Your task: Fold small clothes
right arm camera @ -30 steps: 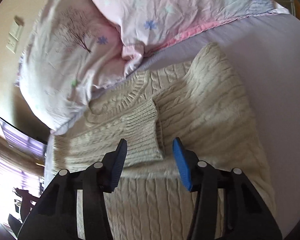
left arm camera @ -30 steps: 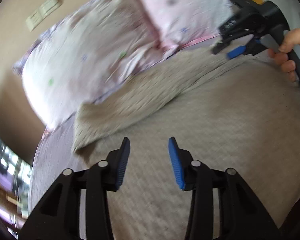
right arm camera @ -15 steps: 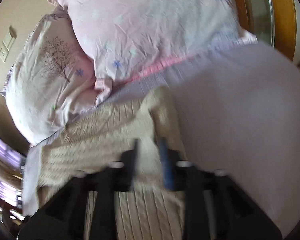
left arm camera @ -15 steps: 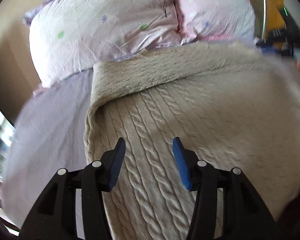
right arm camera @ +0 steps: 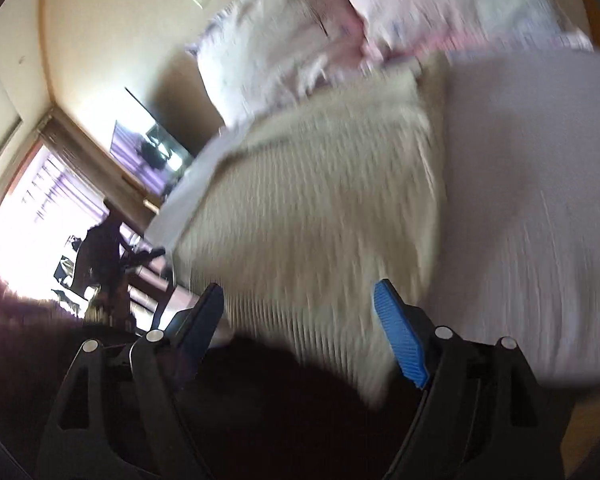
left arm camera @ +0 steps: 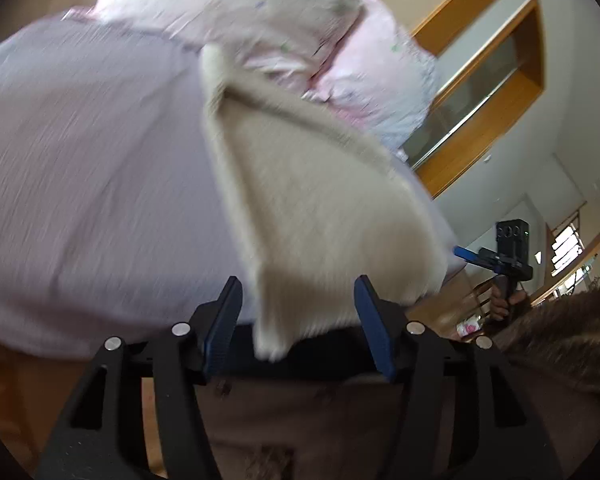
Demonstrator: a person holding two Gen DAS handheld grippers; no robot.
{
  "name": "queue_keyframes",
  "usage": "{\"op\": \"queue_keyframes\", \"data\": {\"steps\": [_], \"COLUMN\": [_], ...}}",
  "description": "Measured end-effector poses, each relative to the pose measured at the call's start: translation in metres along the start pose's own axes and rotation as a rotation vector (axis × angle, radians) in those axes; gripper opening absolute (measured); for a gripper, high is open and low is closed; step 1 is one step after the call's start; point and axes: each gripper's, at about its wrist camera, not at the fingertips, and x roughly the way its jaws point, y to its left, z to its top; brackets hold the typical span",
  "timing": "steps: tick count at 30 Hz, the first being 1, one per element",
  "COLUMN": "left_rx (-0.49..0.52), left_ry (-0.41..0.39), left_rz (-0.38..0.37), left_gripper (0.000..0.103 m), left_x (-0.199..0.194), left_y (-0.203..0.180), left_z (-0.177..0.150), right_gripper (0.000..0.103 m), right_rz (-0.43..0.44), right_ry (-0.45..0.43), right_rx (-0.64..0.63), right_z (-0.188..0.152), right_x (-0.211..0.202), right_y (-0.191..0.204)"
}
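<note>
Left-wrist view shows the left gripper (left arm camera: 298, 326) with its jaws spread wide and nothing between the blue pads; the near edge of the cream sweater (left arm camera: 312, 208) hangs just beyond them. The sweater lies folded on the lilac bed sheet (left arm camera: 88, 168), its far end against the pink pillows (left arm camera: 300, 28). Only this view catches the right gripper (left arm camera: 466, 254) off past the sweater's right side, gripped by a hand (left arm camera: 504, 304); whether its jaws are apart cannot be told from here. Right-wrist view settles that: the right gripper (right arm camera: 300, 320) is wide and holds nothing, with the sweater (right arm camera: 320, 208) spread ahead of it. It alone shows a bright window (right arm camera: 32, 216) on the left. Both views are blurred.
</note>
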Motion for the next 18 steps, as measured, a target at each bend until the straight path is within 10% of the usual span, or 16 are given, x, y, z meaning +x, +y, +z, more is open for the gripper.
{"op": "queue_keyframes", "data": {"steps": [9,11,13,18], "left_rx": [-0.089,-0.132,-0.18,-0.209], "left_ry": [0.09,0.078,0.077,0.005], "left_rz": [-0.051,-0.085,-0.135,-0.249], "left_gripper": [0.058,0.048,0.014,0.007], "left_x": [0.055,0.062,0.068,0.041], "left_y": [0.013,0.018,0.024,0.015], "left_z": [-0.012,-0.009,-0.007,-0.003], "right_gripper": [0.08,0.055,0.013,0.01], "right_rz": [0.182,0.252,0.301,0.363], "right_ry": [0.065,0.061,0.057,-0.059], "right_rx": [0.189,0.193,0.18,0.079], "right_z": [-0.038,-0.04,-0.043,-0.029], "right_x": [0.06,0.07,0.075,0.043], "right_y": [-0.049,-0.049,-0.047,-0.021]}}
